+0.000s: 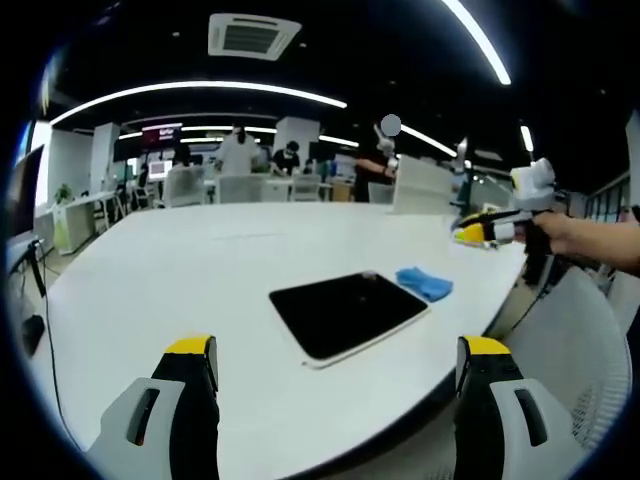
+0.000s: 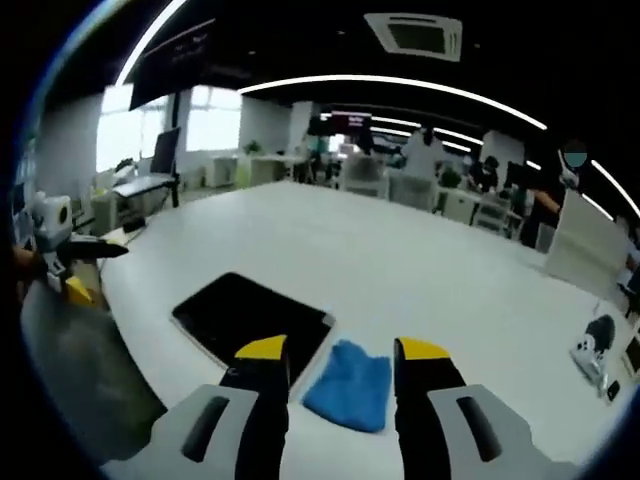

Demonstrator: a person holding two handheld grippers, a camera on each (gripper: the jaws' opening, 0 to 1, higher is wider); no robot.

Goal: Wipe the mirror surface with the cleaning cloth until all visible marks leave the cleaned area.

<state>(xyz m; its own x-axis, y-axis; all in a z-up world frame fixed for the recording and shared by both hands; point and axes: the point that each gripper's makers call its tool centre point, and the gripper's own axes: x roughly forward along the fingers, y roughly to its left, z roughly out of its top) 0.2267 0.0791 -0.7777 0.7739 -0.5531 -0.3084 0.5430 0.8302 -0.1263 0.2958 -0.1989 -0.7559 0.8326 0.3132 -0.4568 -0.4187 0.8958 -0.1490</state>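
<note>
The mirror (image 1: 350,312) is a dark, flat rectangle with a pale rim, lying on the white table (image 1: 200,260) near its front edge. A crumpled blue cleaning cloth (image 1: 425,283) lies just beyond the mirror's far right corner. My left gripper (image 1: 337,348) hangs wide open above the table edge, short of the mirror. A hand holds the right gripper (image 1: 482,232) in the air beyond the cloth. In the right gripper view, my right gripper (image 2: 342,350) stands open above the cloth (image 2: 350,385), with the mirror (image 2: 250,318) just left of it. The left gripper (image 2: 70,255) shows at the far left.
A grey mesh chair (image 1: 570,340) stands by the table's right edge. A white upright board (image 1: 420,185) sits at the far side. A small device (image 2: 595,345) lies at the table's right end. Desks, chairs and people fill the office behind.
</note>
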